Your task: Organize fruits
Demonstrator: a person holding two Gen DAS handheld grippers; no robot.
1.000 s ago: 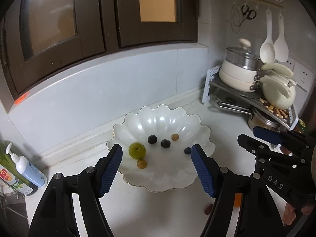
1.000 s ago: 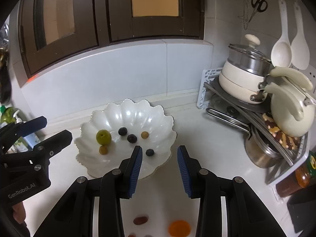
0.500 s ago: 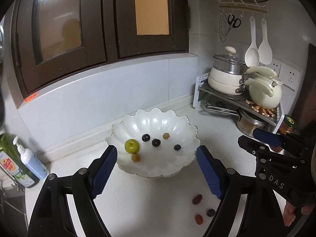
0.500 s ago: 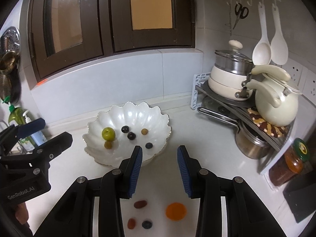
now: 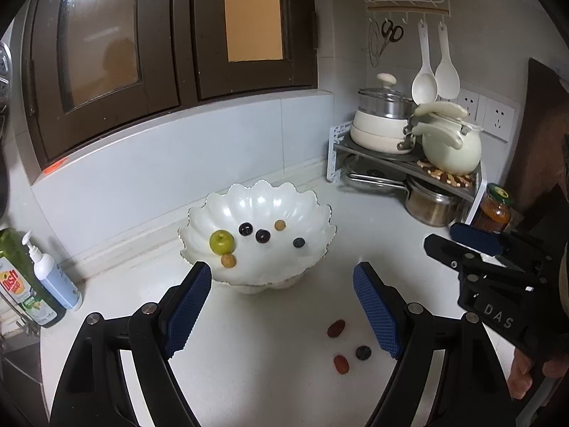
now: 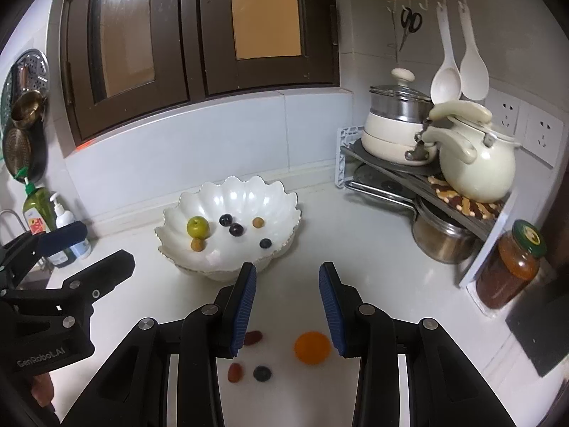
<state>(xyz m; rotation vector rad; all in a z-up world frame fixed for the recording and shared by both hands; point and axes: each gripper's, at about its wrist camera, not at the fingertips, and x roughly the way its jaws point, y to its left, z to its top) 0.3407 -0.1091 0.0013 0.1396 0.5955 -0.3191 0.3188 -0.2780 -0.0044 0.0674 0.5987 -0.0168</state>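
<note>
Both tongs empty with jaws apart, left gripper (image 5: 281, 306) wide and right gripper (image 6: 287, 307) narrower, while the loose orange fruit (image 6: 312, 347) lies on the counter (image 6: 373, 267) low centre of frame, just below the right pads, so right hand seems nearer; bowl (image 6: 284, 195) beyond, upper left.

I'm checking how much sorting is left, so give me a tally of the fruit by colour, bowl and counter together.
Green: 1, in the white bowl: the green fruit.
Dark blue or purple: 4, three in the bowl, one on the counter.
Tan: 2, both in the bowl.
Reddish-brown: 2, on the counter.
Orange: 1, on the counter.
Total: 10, six in the bowl, four outside.
</note>
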